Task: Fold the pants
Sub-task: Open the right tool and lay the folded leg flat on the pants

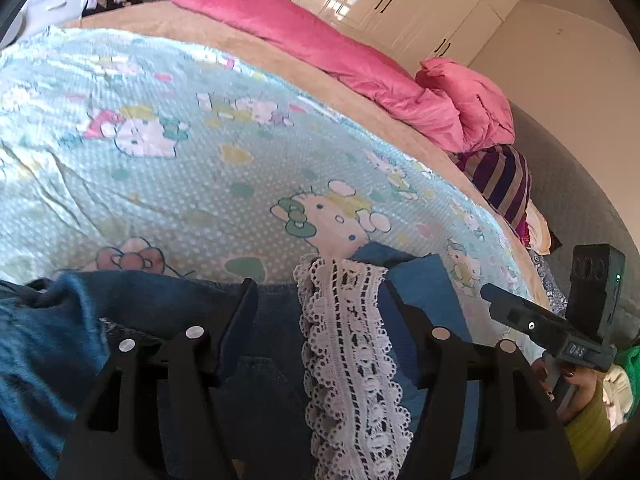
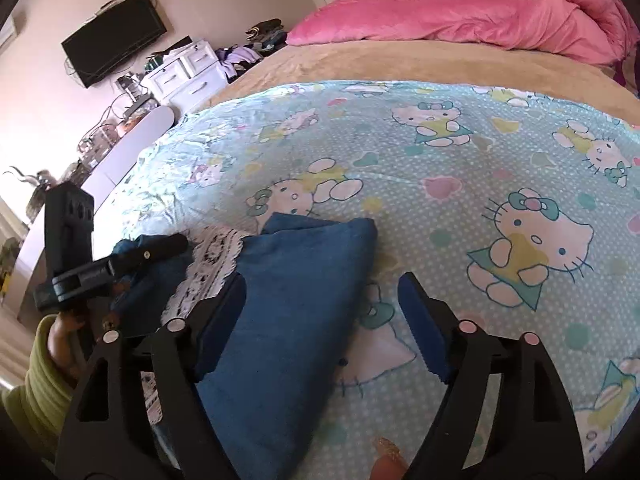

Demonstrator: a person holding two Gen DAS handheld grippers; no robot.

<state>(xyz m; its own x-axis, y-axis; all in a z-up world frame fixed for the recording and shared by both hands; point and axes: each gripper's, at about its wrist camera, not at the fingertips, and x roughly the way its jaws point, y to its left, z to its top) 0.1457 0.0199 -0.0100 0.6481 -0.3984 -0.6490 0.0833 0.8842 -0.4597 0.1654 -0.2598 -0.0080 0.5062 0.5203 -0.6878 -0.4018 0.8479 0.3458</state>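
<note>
Right wrist: pants (image 2: 296, 300) lengthwise away from camera, both grippers spread, nothing pinched.

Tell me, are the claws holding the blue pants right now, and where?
Nothing is held. The left claw and right claw both stand open above the pants on the bed sheet, pads not pressing on the cloth.

In my left wrist view, at the right edge below the middle, my right gripper (image 1: 490, 294) carries a small raised label on its dark body that looks like "DAS", though the letters are tiny and I cannot be sure. The sheet (image 2: 420, 152) filling the middle of both views shows cartoon cats and hearts but no words I can read.
</note>
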